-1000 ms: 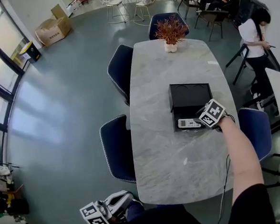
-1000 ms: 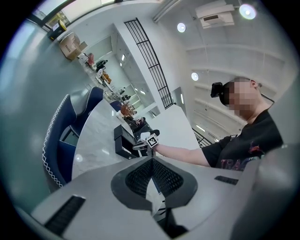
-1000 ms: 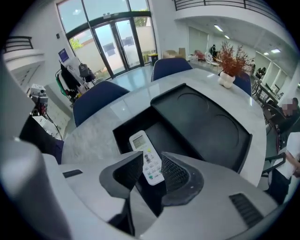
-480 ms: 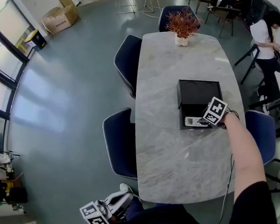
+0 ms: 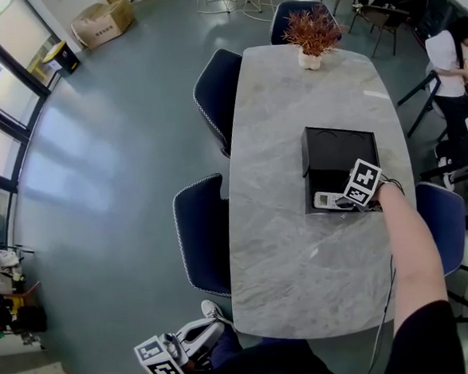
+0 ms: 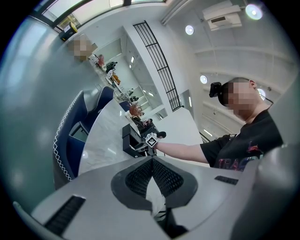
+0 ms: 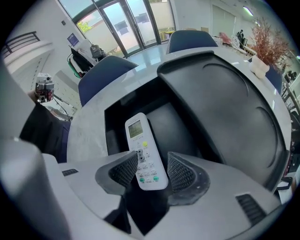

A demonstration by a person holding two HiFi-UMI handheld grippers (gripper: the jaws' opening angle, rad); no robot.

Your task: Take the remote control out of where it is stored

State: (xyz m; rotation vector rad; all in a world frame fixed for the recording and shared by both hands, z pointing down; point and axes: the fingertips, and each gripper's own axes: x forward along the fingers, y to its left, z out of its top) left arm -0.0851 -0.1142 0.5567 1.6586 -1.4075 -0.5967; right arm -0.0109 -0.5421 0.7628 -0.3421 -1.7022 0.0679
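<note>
A white remote control (image 5: 328, 200) (image 7: 142, 152) lies in the open front compartment of a black box (image 5: 340, 155) (image 7: 220, 108) on the grey marble table (image 5: 295, 258). My right gripper (image 5: 343, 202) (image 7: 152, 171) points steeply down over it. Its jaws have just been opening and now stand apart, with the remote's lower end between them. A gap shows beside the right pad (image 7: 180, 172). My left gripper (image 5: 214, 330) (image 6: 152, 161) hangs low off the table's near end, pads together, with nothing in it.
A potted red plant (image 5: 313, 37) stands at the table's far end. Dark blue chairs (image 5: 201, 232) (image 5: 215, 87) line the left side and another (image 5: 440, 224) stands at the right. A person (image 5: 452, 55) stands at the far right.
My right gripper has sunk closer onto the remote in the box. The remote lies where it lay. The left gripper has kept still.
</note>
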